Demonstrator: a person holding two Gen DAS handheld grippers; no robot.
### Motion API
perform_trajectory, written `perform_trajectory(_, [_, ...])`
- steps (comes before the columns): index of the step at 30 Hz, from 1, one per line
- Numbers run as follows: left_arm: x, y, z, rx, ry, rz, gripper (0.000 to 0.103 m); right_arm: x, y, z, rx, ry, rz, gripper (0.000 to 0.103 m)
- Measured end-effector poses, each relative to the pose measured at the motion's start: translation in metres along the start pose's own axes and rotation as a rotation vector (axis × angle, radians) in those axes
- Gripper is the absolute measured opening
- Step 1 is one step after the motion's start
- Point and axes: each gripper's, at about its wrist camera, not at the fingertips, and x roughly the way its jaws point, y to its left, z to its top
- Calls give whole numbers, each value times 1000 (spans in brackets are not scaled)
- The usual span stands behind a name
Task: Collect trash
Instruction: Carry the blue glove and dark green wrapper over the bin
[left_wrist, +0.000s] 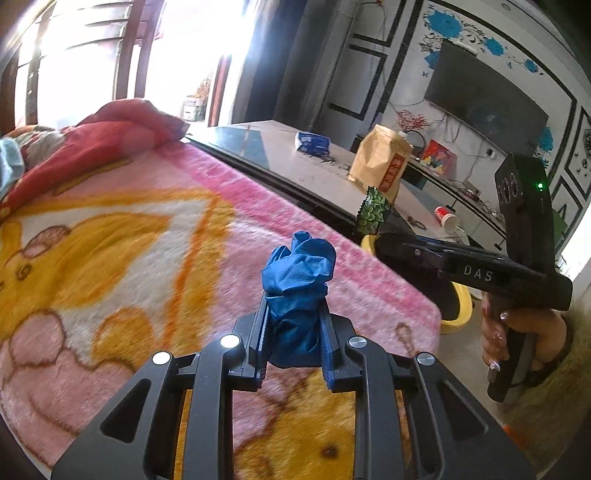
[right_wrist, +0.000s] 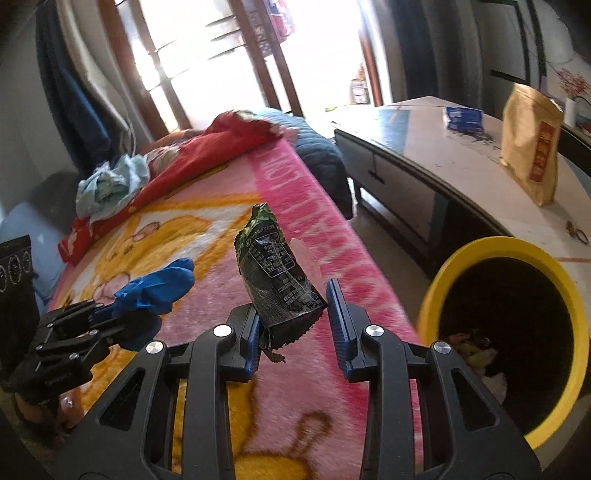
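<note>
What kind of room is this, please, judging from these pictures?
Most likely a lived-in room of a home, a bedroom or living room: a bed or couch under a pink blanket, a wall-mounted television, and a low cabinet beside a yellow trash bin.

each camera sits just behind its own tongs, angled down over the pink blanket (left_wrist: 147, 221). the left view faces the counter (left_wrist: 295, 162) and tv wall; the right, the window. both share blanket, counter and yellow bin (right_wrist: 480, 258).

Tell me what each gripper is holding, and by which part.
Left gripper: crumpled blue glove, clamped at its lower end. Right gripper: dark snack wrapper, held at its bottom end against the left finger; contact with the other finger is unclear.
</note>
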Motion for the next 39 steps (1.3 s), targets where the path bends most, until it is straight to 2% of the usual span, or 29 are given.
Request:
perform_trajectory(18, [21, -53, 22, 96, -12, -87, 22, -38, -68, -5, 134, -63, -140, 25])
perform_trajectory(39, [57, -114, 37, 194, 10, -186, 21, -76, -153, -29, 350, -83, -312, 26])
